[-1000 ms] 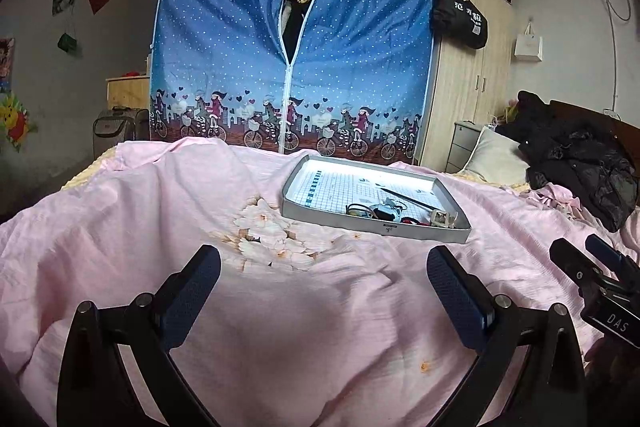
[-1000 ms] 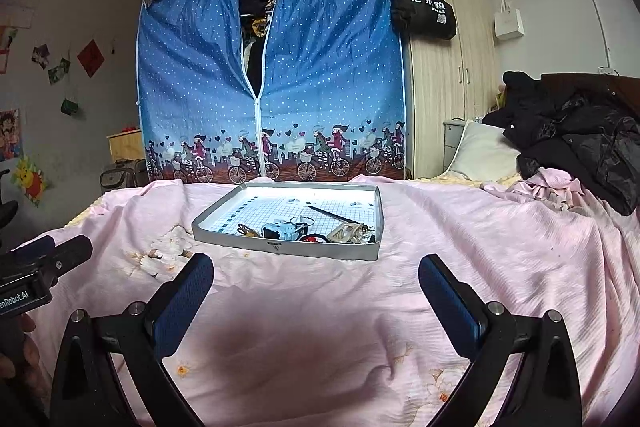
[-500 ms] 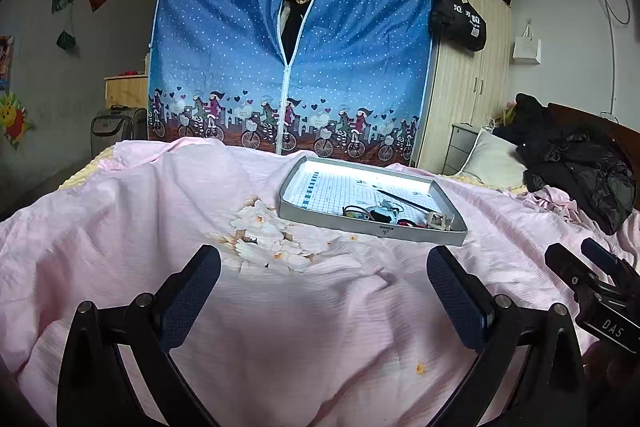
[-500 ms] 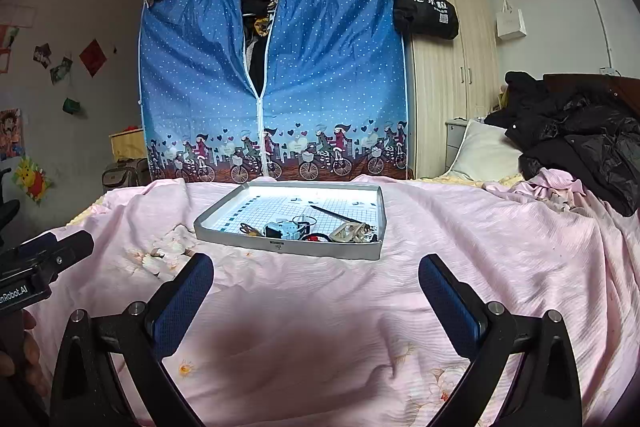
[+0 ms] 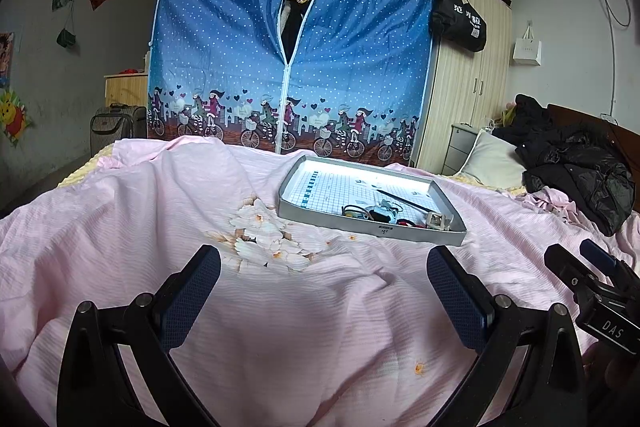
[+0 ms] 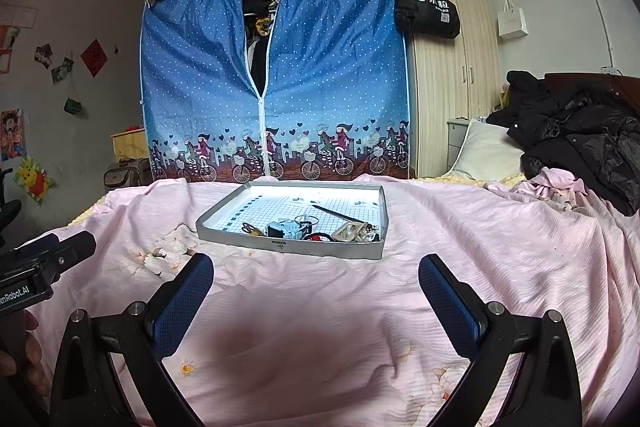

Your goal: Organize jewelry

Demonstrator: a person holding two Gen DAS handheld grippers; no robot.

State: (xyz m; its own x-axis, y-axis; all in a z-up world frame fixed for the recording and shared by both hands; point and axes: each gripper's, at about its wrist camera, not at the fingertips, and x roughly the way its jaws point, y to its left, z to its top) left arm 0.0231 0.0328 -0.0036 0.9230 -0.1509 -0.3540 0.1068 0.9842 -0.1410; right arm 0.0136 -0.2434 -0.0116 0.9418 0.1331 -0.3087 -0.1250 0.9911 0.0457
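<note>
On the pink bed cover point(image 6: 440, 227), lying in a grey tray point(image 6: 280, 245): jewelry point(image 6: 352, 231), heaped at the near wall, likely light, tangly, slippery. Pointing far-left to near-right, long axis diagonal: thin black stick point(image 6: 336, 213), best pinched mid-length. Hovering well short, spread wide, holding nothing: left tool point(image 5: 322, 293) and right tool point(image 6: 316, 291).
</note>
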